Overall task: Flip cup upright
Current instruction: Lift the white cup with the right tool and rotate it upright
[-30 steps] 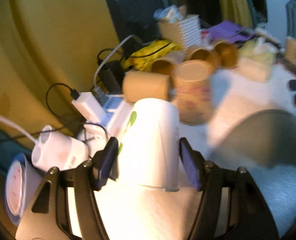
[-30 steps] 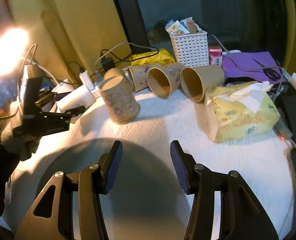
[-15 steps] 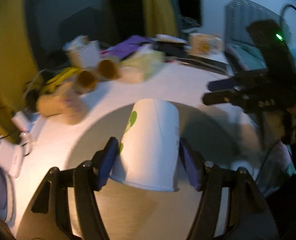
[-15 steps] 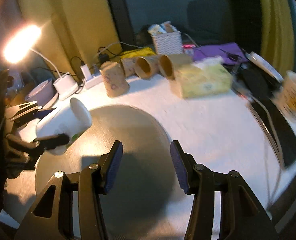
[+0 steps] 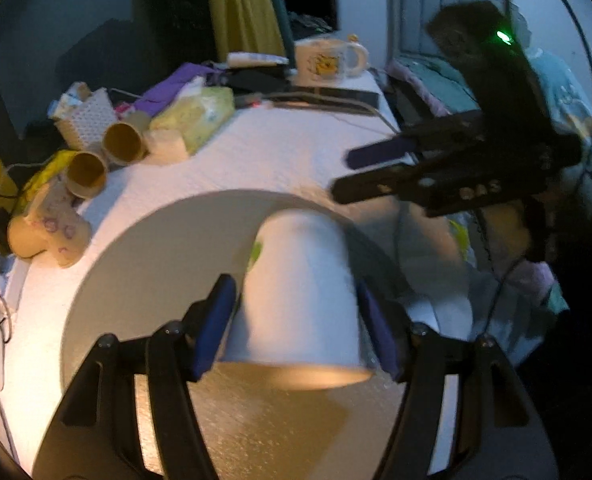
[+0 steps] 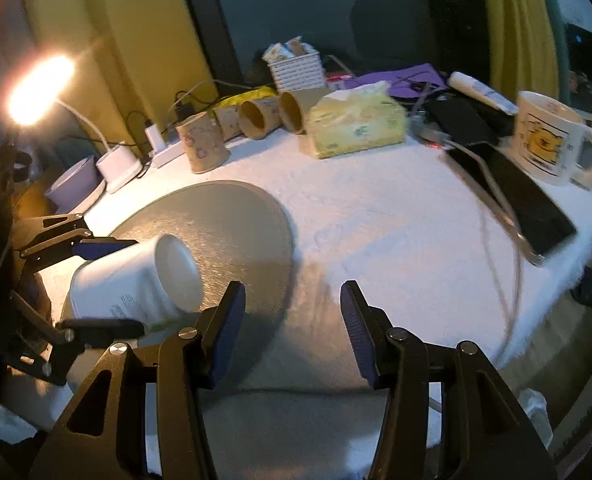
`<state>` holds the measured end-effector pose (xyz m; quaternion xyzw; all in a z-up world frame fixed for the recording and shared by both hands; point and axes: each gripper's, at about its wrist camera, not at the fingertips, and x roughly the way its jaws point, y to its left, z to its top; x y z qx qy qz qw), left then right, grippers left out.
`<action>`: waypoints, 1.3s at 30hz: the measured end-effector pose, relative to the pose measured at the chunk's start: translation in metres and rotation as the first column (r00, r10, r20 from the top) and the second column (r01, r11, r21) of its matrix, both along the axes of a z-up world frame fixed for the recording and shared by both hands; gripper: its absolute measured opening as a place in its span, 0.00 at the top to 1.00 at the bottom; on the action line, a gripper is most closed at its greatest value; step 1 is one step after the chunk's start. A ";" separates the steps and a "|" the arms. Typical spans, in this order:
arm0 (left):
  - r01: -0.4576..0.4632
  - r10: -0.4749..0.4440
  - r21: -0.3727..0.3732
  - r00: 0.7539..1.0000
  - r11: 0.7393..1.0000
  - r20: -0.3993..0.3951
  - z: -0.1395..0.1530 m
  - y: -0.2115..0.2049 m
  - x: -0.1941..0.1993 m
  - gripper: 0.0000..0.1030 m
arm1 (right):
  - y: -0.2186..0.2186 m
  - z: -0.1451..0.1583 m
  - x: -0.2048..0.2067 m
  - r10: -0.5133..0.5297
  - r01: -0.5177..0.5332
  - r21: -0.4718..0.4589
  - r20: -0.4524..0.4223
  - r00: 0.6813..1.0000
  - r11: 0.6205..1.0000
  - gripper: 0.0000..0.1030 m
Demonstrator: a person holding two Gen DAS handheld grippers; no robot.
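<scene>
Your left claw (image 5: 296, 320) holds the white cup (image 5: 298, 292) sideways above the round mat (image 6: 215, 232), right claw (image 6: 291, 320) wide and empty; next, rotate it mouth-up.

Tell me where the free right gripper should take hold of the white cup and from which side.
Take the white cup across its side wall near the closed base. It lies tilted, base towards the right gripper, with the left gripper clamped nearer the rim. Probably come in over the round grey mat, jaws either side of the base end.

wrist views facing across, sharing round mat (image 5: 143, 264)
</scene>
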<state>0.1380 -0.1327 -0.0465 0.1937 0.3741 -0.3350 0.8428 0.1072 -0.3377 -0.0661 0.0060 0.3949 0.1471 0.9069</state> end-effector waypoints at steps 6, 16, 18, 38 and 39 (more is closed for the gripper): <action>0.027 -0.027 0.037 1.000 0.999 -0.012 -0.006 0.002 -0.009 0.35 | 0.015 -0.011 0.007 0.068 -0.068 0.003 -0.038 0.997 0.998 0.49; -0.074 0.074 0.032 0.997 0.997 0.013 0.005 0.031 -0.036 0.19 | 0.048 -0.009 -0.020 0.175 -0.176 -0.042 -0.042 0.984 0.983 0.49; -0.111 0.111 0.028 0.994 0.993 0.014 0.006 0.041 -0.046 0.19 | 0.053 -0.007 -0.027 0.193 -0.196 -0.056 -0.045 0.980 0.979 0.49; -0.515 0.509 -0.193 0.857 0.835 -0.080 0.001 0.137 -0.101 0.19 | 0.129 0.024 -0.083 0.439 -0.451 -0.287 -0.110 0.892 0.845 0.43; -0.519 0.514 -0.209 0.854 0.829 -0.085 0.001 0.138 -0.104 0.19 | 0.136 0.023 -0.082 0.452 -0.466 -0.306 -0.118 0.884 0.830 0.43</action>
